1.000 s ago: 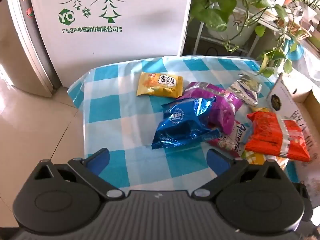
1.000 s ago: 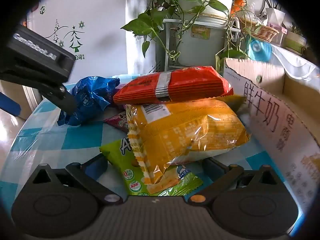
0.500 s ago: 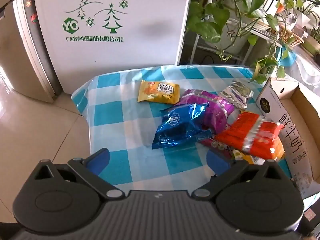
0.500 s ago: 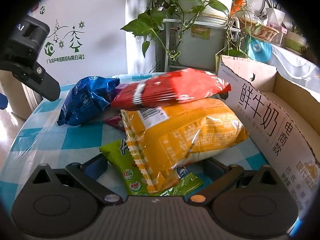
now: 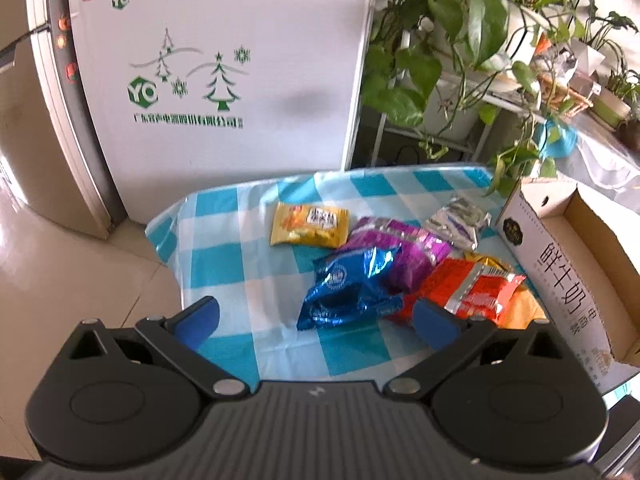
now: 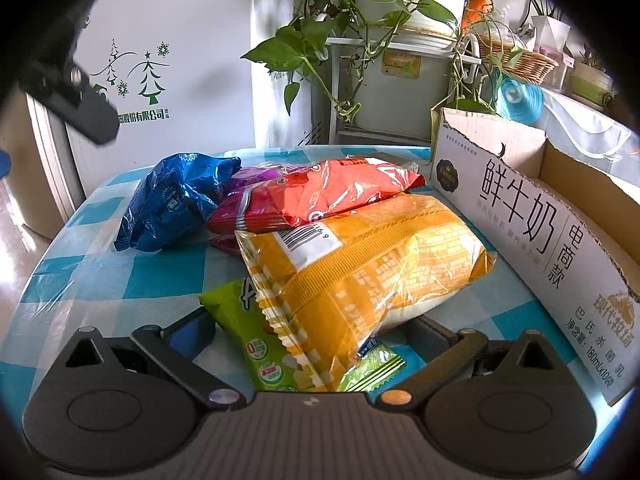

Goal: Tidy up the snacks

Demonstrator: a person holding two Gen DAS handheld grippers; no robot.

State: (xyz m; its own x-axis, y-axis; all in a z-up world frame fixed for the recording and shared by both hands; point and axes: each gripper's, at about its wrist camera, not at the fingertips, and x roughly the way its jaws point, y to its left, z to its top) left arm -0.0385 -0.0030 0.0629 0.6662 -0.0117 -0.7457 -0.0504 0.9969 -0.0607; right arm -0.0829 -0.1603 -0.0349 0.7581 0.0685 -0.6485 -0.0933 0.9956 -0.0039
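Beside the cardboard box [image 6: 532, 216], on its left, we are looking at a loose heap of snack bags: a big yellow bag [image 6: 368, 276] lying on a green packet [image 6: 264, 344], a red bag [image 6: 340, 192] on top behind it, and a blue bag [image 6: 176, 200] further left of the box.

Our right tongs [image 6: 312, 332] are standing wide open around the near end of the yellow bag and the green packet, gripping nothing yet. Our left tongs [image 5: 316, 316] are hovering above the heap, also wide open and empty, well left of the box.

We are judging the risks from here. The bags are slick and puffy, so a closing grip could slide off the crimped edge or pinch the green packet along with the yellow one. Lifting the yellow bag could also tip the red bag off the heap, away from the box.

The box is sitting open-topped, and as far as we can see, empty. Under it, the table is wearing a glossy blue-and-white checked cloth [image 5: 224, 248]. Behind the box, we are seeing a plant stand with trailing leaves [image 6: 360, 40] and a white fridge [image 5: 224, 80] with tree decals.
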